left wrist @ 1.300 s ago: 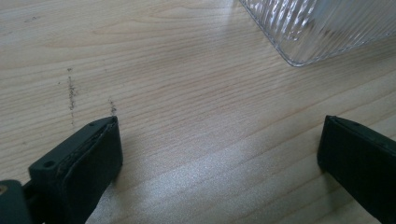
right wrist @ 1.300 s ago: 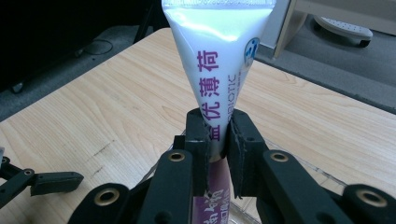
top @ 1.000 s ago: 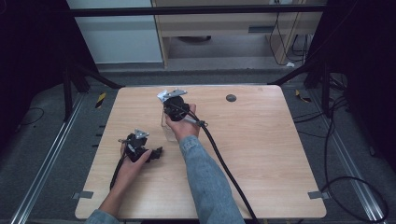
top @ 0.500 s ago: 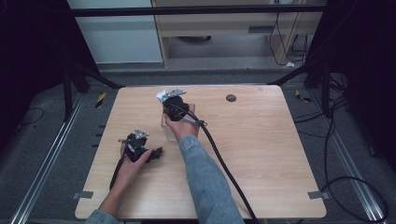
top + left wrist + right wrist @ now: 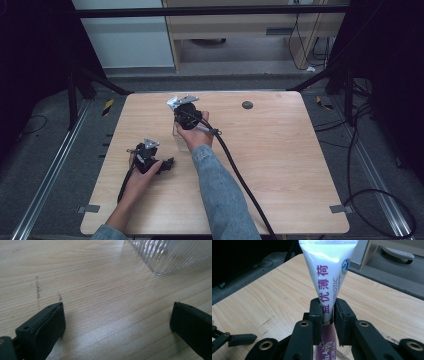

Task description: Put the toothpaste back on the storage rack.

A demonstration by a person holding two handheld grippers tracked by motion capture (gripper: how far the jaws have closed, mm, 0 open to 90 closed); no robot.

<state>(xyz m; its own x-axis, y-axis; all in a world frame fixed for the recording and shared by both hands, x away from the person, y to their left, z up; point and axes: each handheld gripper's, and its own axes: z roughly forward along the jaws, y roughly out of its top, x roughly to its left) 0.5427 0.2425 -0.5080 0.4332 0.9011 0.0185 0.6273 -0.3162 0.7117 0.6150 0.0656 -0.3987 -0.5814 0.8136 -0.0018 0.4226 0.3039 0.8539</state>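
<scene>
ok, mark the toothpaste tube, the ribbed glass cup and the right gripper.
toothpaste tube [image 5: 325, 277]: right gripper view, white upper body.
ribbed glass cup [image 5: 170, 253]: left gripper view, ribbed wall near its base.
right gripper [image 5: 327, 311]: right gripper view, between the fingertips.

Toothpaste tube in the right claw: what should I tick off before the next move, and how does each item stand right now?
1. Toothpaste tube between the right claw's pads: ok. The jaws have just been opening slightly, but the pads touch it.
2. Tube upright, flat crimped end up: ok.
3. Tube's lower end inside the ribbed glass: cannot tell, the claw hides it.
4. Left claw open, nothing between its jaws: ok.
5. Left claw steadying the glass: not ok. The glass stands ahead of the jaws, apart from them.
6. Table bare around the glass base: ok.
</scene>
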